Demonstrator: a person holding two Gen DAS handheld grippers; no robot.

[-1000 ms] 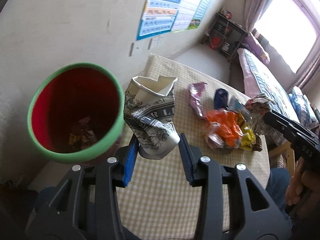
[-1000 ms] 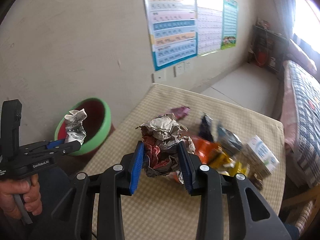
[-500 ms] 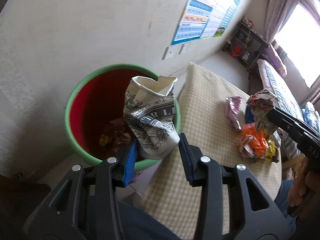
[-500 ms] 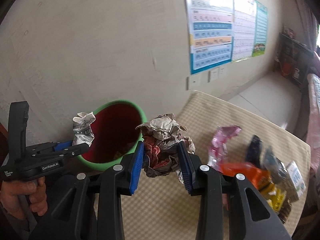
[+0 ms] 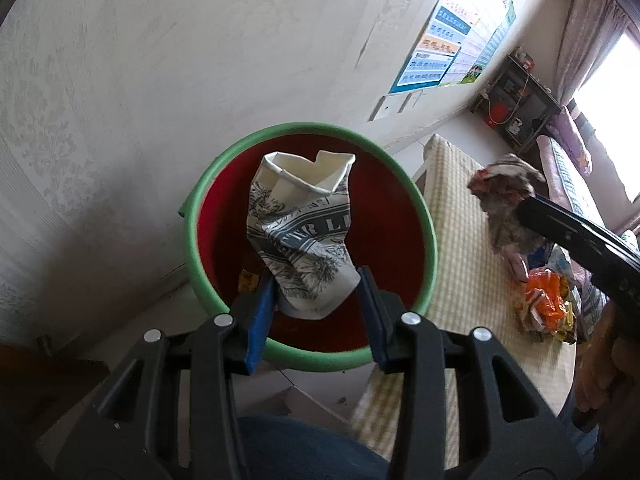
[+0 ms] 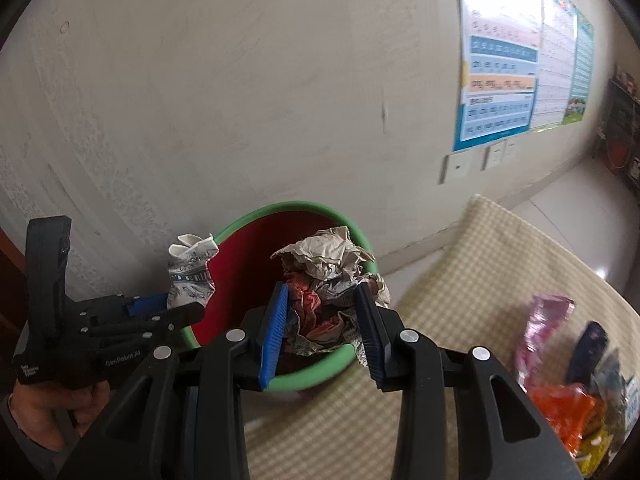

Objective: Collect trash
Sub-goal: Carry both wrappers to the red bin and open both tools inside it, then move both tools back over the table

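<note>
Two pieces of trash are in the air over the bin (image 5: 428,236), each pinched in a gripper and not yet dropped. The left gripper (image 5: 318,306) is clamped on the lower end of a crushed paper cup (image 5: 304,236), white with grey printed lettering and leaf patterns, its flattened rim pointing up; it hangs directly above the bin's red inside. The right gripper (image 6: 322,328) squeezes a crumpled paper wad (image 6: 328,280), cream and grey with red-orange patches, held above the bin's near rim, beside the bench's left edge.

The bin, red with a green rim, stands on the floor against the wall, just off that left edge of the bench (image 6: 472,280). A few small scraps seem to lie at its bottom, so some collecting looks done. Much is left: toward the bench's right edge, on the checked cloth, lie a pink wrapper (image 6: 540,328), a dark packet (image 6: 588,348) and an orange bag (image 6: 560,412) among other wrappers. My guess is that both grippers need only open to release their loads.
</note>
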